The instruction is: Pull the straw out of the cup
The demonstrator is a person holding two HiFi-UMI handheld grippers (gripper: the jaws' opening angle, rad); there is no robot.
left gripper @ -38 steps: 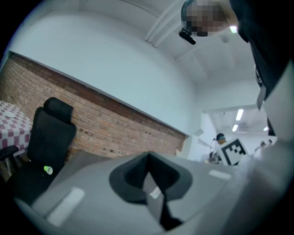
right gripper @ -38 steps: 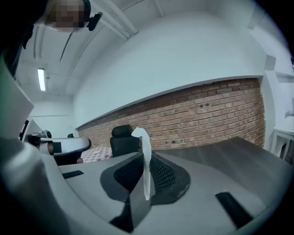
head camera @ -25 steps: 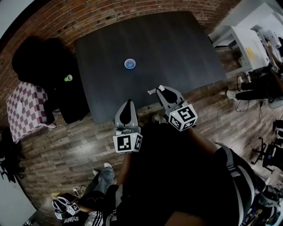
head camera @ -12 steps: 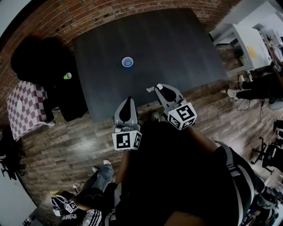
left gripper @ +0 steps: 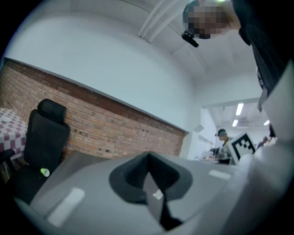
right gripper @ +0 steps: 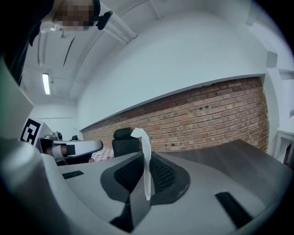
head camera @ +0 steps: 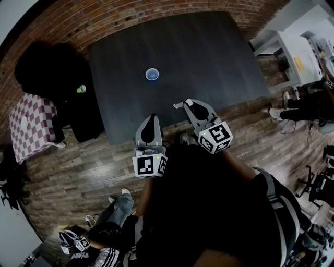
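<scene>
A small blue cup (head camera: 152, 74) stands upright on the dark table (head camera: 209, 57), with no straw showing in it. My right gripper (head camera: 188, 105) hovers over the table's near edge, well short of the cup. It is shut on a white straw (head camera: 179, 107), whose bent end sticks out to the left. In the right gripper view the straw (right gripper: 146, 160) rises between the closed jaws of the gripper (right gripper: 140, 158). My left gripper (head camera: 151, 120) is beside it at the table's front edge. Its jaws (left gripper: 148, 158) are shut with nothing between them.
A black office chair (head camera: 57, 78) stands left of the table, with a small green thing (head camera: 80, 89) on it. A red-checked cloth (head camera: 28, 130) lies further left. A white desk (head camera: 292, 49) is at the right. A brick wall (head camera: 104, 13) runs behind. A person crouches at the bottom left (head camera: 112, 224).
The head view has shifted slightly. Both grippers stay at the table's front edge, the right one still clamped on the straw.
</scene>
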